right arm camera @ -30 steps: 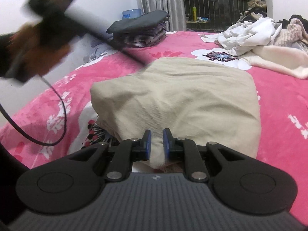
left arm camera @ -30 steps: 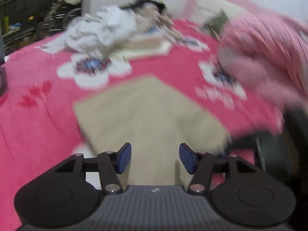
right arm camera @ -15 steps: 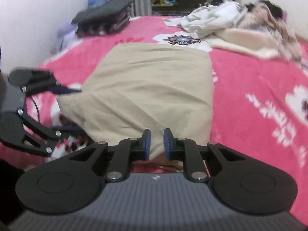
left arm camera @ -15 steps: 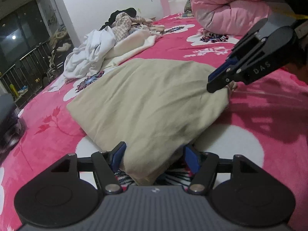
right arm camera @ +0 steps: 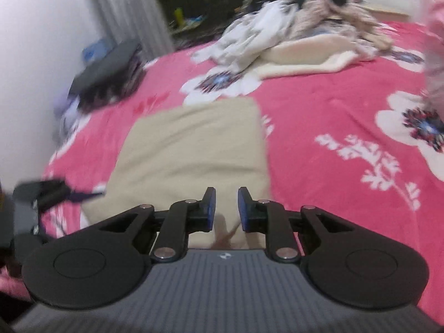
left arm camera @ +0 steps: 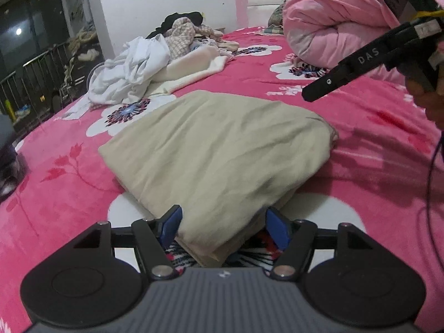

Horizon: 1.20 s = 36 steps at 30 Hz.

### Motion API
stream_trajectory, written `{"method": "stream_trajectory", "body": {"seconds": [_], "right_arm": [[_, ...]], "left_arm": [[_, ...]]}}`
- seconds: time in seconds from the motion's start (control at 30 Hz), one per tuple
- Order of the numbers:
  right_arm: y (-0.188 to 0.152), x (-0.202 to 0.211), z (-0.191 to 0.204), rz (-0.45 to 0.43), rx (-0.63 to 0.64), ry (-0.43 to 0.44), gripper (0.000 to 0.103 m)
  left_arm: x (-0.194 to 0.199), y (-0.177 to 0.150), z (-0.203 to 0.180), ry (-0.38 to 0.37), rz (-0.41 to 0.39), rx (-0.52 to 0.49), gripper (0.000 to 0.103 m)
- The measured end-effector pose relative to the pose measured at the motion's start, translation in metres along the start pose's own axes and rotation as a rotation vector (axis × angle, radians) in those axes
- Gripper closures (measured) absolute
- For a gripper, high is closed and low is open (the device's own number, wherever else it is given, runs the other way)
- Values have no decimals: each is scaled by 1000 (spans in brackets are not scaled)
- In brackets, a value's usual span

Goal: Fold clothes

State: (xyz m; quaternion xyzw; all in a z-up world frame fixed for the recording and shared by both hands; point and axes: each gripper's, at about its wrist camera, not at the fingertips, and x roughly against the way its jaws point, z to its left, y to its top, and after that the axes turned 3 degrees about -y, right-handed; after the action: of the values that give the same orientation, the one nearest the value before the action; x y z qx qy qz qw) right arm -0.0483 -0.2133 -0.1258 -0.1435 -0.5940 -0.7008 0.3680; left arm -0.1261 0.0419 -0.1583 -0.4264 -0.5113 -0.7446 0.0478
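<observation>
A folded beige cloth (left arm camera: 216,149) lies flat on the pink flowered bedspread (left arm camera: 374,144). My left gripper (left arm camera: 224,227) is open wide, low over the bed, with the cloth's near corner lying between its blue pads; the pads do not press on it. In the right wrist view the same beige cloth (right arm camera: 188,149) lies ahead and below my right gripper (right arm camera: 224,208), whose jaws are opening a little with nothing between them. The right gripper (left arm camera: 308,94) also shows in the left wrist view, raised above the cloth's far right corner. The left gripper (right arm camera: 83,193) shows blurred at the cloth's left edge.
A heap of unfolded white and patterned clothes (left arm camera: 144,63) lies at the far side of the bed. A rolled pink quilt (left arm camera: 333,19) sits by the headboard. A dark folded stack (right arm camera: 108,72) rests at the bed's left edge by the wall. A cable (left arm camera: 430,183) hangs at right.
My right gripper let go of the cloth's corner, parted its jaws and lifted away. My left gripper came down to the near corner and spread wider.
</observation>
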Motion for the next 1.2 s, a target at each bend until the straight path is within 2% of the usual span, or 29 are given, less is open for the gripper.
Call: {"method": "stream_trajectory", "body": {"seconds": [0.07, 0.23, 0.33, 0.4, 0.47, 0.53, 0.63, 0.83, 0.87, 0.97, 1.03, 1.13, 1.2], "right_arm": [[2, -2, -5, -5, -44, -5, 84], [9, -5, -12, -14, -123, 30, 80], [19, -7, 0, -20, -61, 37, 79], [25, -13, 10, -16, -7, 32, 79], [27, -25, 15, 6, 22, 21, 79], [26, -41, 17, 45, 40, 5, 79], [17, -70, 13, 175, 46, -59, 81], [57, -70, 16, 91, 5, -13, 80], [59, -80, 16, 105, 12, -21, 80], [52, -124, 12, 222, 56, -39, 81], [55, -133, 9, 235, 57, -27, 81], [77, -125, 12, 246, 5, -23, 79], [88, -123, 15, 205, 3, -23, 79]], "left_arm": [[8, 7, 7, -7, 3, 46, 35], [28, 34, 31, -47, -43, 255, 31], [31, 52, 43, -58, -79, 362, 28], [17, 62, 45, -32, -46, 395, 30], [-4, 67, 42, -4, 0, 410, 36], [-27, 68, 37, 19, 83, 428, 41], [-47, 61, 35, 44, 164, 494, 41], [-52, 62, 38, 64, 207, 546, 40], [-53, 62, 38, 68, 210, 546, 40], [-55, 63, 35, 83, 218, 534, 40], [-57, 65, 34, 90, 228, 533, 40], [-58, 66, 33, 94, 232, 529, 39], [-59, 67, 32, 98, 233, 524, 39]]}}
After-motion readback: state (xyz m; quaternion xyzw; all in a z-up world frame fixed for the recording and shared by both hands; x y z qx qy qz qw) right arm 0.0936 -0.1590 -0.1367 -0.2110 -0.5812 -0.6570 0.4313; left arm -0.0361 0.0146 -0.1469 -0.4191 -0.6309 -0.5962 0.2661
